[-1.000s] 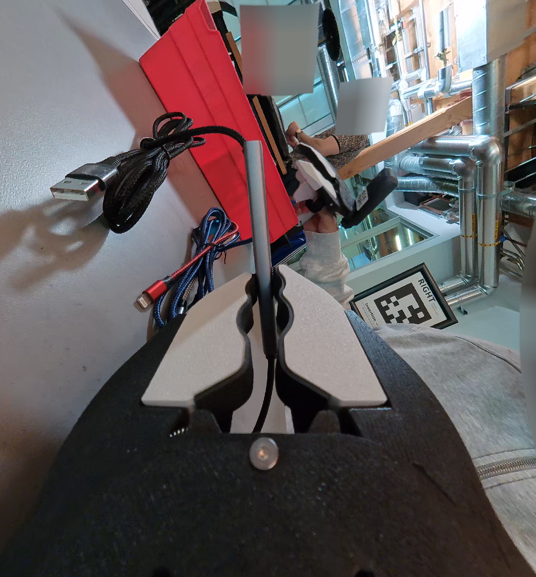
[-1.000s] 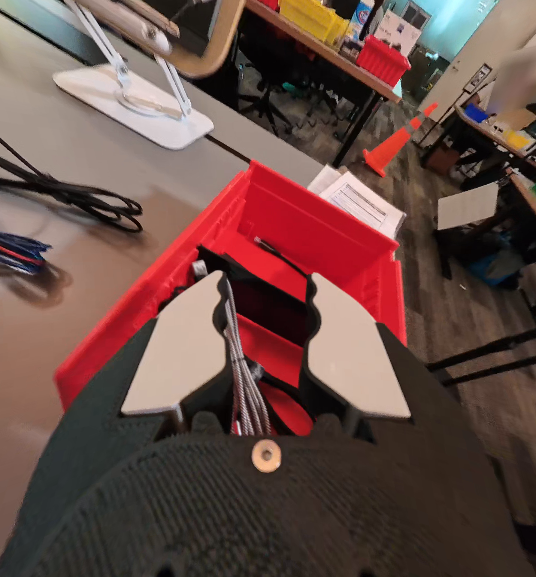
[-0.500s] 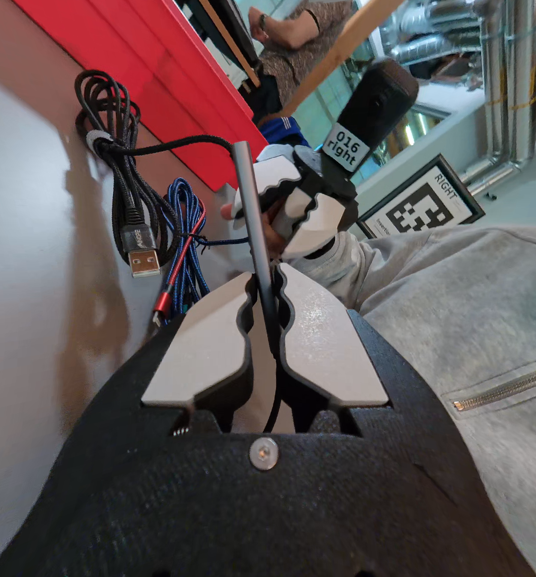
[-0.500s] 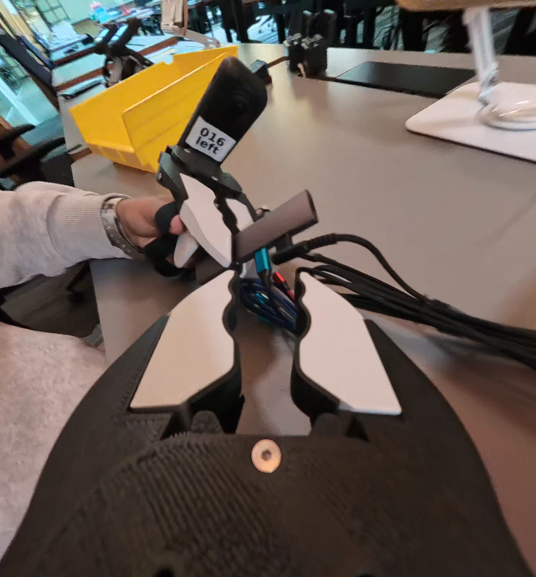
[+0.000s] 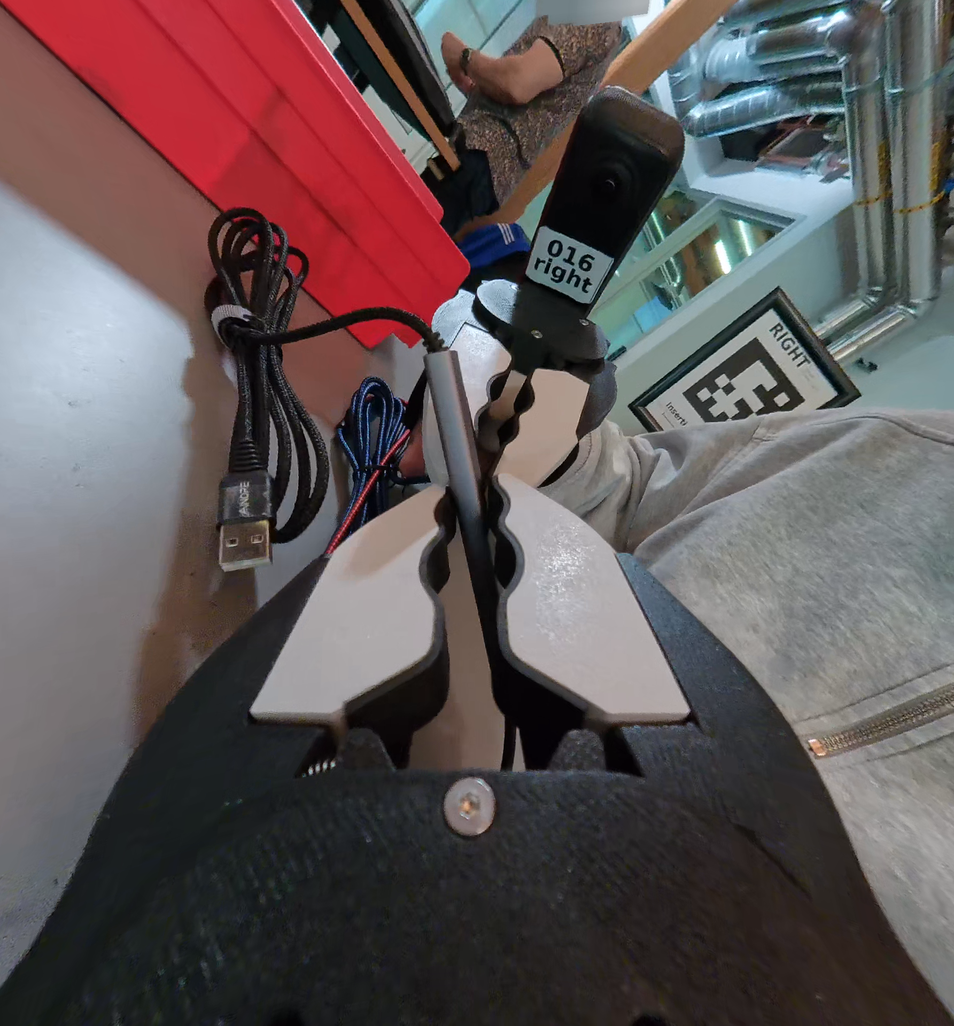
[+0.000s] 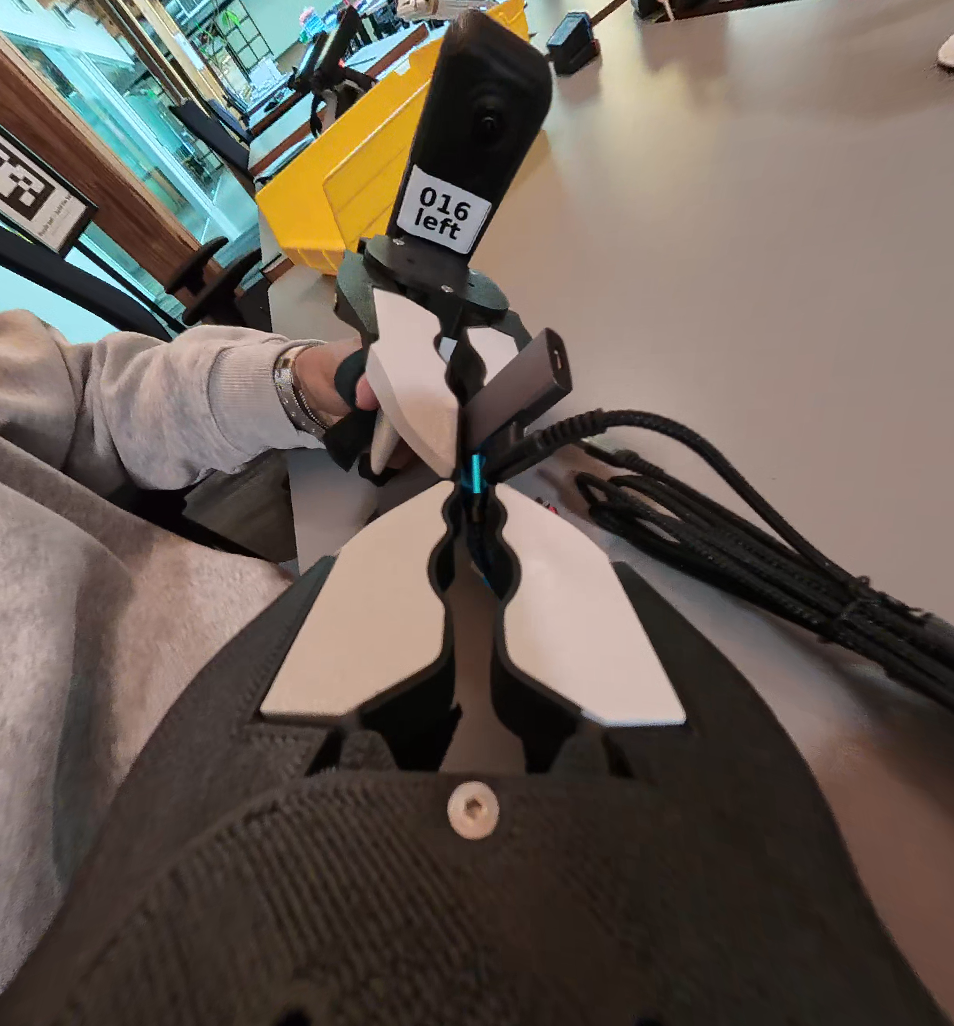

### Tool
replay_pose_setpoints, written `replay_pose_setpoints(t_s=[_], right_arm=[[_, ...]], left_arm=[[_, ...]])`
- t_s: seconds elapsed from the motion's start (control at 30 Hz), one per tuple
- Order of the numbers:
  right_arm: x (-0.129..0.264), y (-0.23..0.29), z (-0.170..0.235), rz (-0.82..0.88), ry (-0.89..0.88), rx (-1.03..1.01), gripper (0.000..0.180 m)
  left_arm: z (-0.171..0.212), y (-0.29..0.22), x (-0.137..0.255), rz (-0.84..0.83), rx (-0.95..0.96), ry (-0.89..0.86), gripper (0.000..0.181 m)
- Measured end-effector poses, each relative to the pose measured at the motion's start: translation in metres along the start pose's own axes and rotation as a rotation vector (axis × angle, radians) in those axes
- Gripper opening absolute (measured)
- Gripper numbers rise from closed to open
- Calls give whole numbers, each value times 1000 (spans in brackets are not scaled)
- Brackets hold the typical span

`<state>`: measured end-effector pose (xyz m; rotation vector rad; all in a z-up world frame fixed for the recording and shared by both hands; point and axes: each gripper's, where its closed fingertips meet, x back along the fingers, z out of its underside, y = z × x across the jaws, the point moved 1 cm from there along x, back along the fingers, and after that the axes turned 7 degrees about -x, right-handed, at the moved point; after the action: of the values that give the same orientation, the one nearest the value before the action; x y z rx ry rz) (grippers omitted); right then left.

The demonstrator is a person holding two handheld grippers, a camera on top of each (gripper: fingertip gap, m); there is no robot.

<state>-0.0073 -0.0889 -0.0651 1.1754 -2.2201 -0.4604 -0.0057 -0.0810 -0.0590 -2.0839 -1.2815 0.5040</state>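
My left gripper [image 5: 472,494] is shut on a slim grey hub [image 5: 452,422] that stands up out of the jaws, with a black cord leaving its far end. My right gripper [image 6: 473,491] is shut on the teal plug [image 6: 473,472] of a blue braided cable [image 5: 374,438], tip to tip with the left gripper [image 6: 460,438]. The hub [image 6: 524,383] shows there with a port in its end face. The plug sits right at the hub's lower edge. The right gripper [image 5: 499,438] shows just behind the hub in the left wrist view.
A black braided cable with a USB plug [image 5: 244,533] lies coiled by a red bin [image 5: 274,139]. The black bundle [image 6: 741,566] runs along the grey table [image 6: 769,250]. A yellow bin [image 6: 363,166] stands behind. Grey sleeves and a framed marker sign [image 5: 741,377] are close.
My right gripper has swung from over the red bin to the left gripper and closed on the teal plug. The left gripper has kept hold of the hub.
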Motion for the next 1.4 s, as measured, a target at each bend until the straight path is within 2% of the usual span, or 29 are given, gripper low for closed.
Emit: replay_pose_setpoints(t_s=[0.27,0.5,0.6,0.67,0.8,0.9,0.97,1.0,1.07,1.13,1.2,1.3,1.37,1.4], right_arm=[[6,-6,-4,65,4,44,8],[15,2,-8,-12,5,29,8],[25,22,-18,-95,-42,33,7],[26,24,-19,-92,-47,48,8],[26,21,-15,-155,-40,-43,7],[19,11,-10,-37,-4,44,7],[15,4,-9,16,-13,21,6],[14,-1,-8,51,-26,6,6],[15,-9,-13,105,-66,-34,6],[17,-12,-18,132,-112,-80,7],[14,-10,-17,150,-113,-81,6],[5,1,-11,160,-72,-20,7],[2,4,-10,190,-68,12,7],[1,4,-10,194,-62,22,7]], left_arm=[[-14,4,-4,-28,103,-108,10],[-23,-8,-7,-3,161,-170,9],[-30,-29,-10,-3,56,-145,9],[-30,-30,-10,13,93,-160,9],[-26,-24,-10,13,105,-144,9],[-20,-10,-5,-123,-76,-60,11],[-21,-1,2,-223,-157,-24,13],[-22,4,6,-290,-198,-11,17],[-18,8,7,-384,-266,59,36],[-7,13,4,-486,-362,188,43],[0,20,2,-616,-484,295,40],[-6,29,10,-790,-663,339,38],[-4,27,10,-785,-686,364,22],[-3,27,10,-783,-675,373,22]])
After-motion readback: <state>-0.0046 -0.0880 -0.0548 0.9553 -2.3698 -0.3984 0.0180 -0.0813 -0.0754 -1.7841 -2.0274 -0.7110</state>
